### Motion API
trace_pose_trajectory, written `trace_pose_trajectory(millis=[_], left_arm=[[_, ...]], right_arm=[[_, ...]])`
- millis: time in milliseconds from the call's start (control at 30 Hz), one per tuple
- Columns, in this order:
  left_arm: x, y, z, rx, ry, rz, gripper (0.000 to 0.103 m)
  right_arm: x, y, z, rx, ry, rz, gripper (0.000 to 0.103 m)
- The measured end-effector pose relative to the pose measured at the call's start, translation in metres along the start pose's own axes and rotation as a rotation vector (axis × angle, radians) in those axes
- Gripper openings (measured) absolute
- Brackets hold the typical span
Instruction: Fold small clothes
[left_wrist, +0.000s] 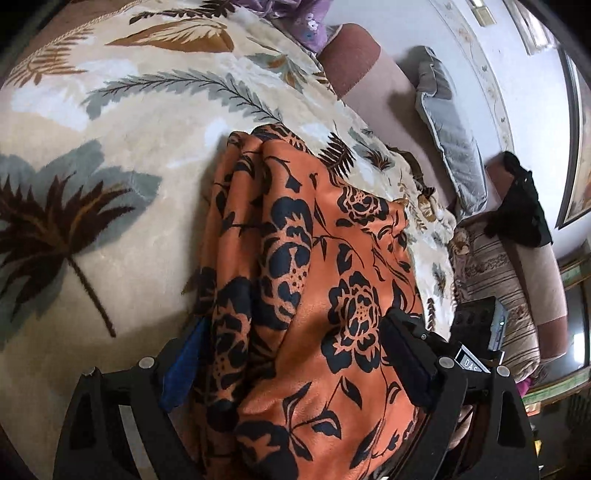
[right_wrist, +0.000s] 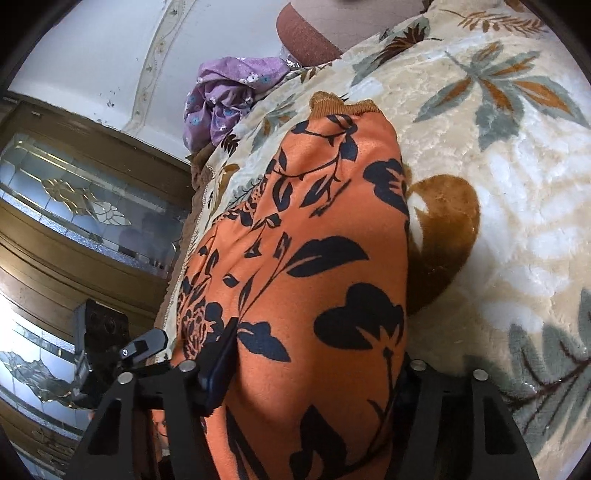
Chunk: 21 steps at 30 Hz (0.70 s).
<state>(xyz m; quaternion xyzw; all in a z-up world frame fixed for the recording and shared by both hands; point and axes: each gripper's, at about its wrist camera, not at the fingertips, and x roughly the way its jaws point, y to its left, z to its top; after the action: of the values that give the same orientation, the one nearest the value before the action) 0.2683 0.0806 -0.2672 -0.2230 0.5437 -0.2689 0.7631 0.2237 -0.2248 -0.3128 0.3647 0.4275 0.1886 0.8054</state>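
Observation:
An orange garment with a black flower print (left_wrist: 314, 266) lies on a cream blanket with leaf patterns (left_wrist: 110, 166). My left gripper (left_wrist: 295, 354) has its fingers on both sides of the garment's near end, the cloth bunched between them. In the right wrist view the same orange garment (right_wrist: 314, 266), with a ribbed mustard hem at its far end, fills the space between the fingers of my right gripper (right_wrist: 310, 369). The right finger there is hidden under cloth. Both grippers appear closed on the fabric.
A purple flowered cloth (right_wrist: 225, 96) lies bunched at the blanket's far edge. A brown bolster (left_wrist: 351, 59), a grey cushion (left_wrist: 450, 140) and a black cloth (left_wrist: 524, 199) sit on the sofa beside the blanket. A wooden glass-door cabinet (right_wrist: 74, 206) stands at left.

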Motion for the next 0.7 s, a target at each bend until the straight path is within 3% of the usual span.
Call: trace_pose_trajectory(millis=[200,267,367,467,700], left_arm=[[0.011,-0.020,-0.008,0.117,0.001,0.114,0.089],[0.013,-0.022,-0.009,0.124,-0.012,0.158,0.071],[0.006,-0.013,-0.006,0.084,-0.036,0.120,0.046],[0.004,-0.015,-0.007,0.093,-0.058,0.117,0.040],[-0.002,-0.054,-0.014,0.229,-0.137,0.137,0.033]], right_arm=[[-0.002,-0.002,-0.004,-0.012,-0.015,0.003,0.063],[-0.002,-0.003,-0.004,-0.012,-0.016,0.003,0.063],[-0.004,-0.001,-0.005,-0.017,-0.019,-0.005,0.063],[-0.007,0.003,-0.006,-0.034,-0.031,-0.016,0.059],[-0.031,0.027,0.002,-0.161,-0.073,-0.070,0.049]])
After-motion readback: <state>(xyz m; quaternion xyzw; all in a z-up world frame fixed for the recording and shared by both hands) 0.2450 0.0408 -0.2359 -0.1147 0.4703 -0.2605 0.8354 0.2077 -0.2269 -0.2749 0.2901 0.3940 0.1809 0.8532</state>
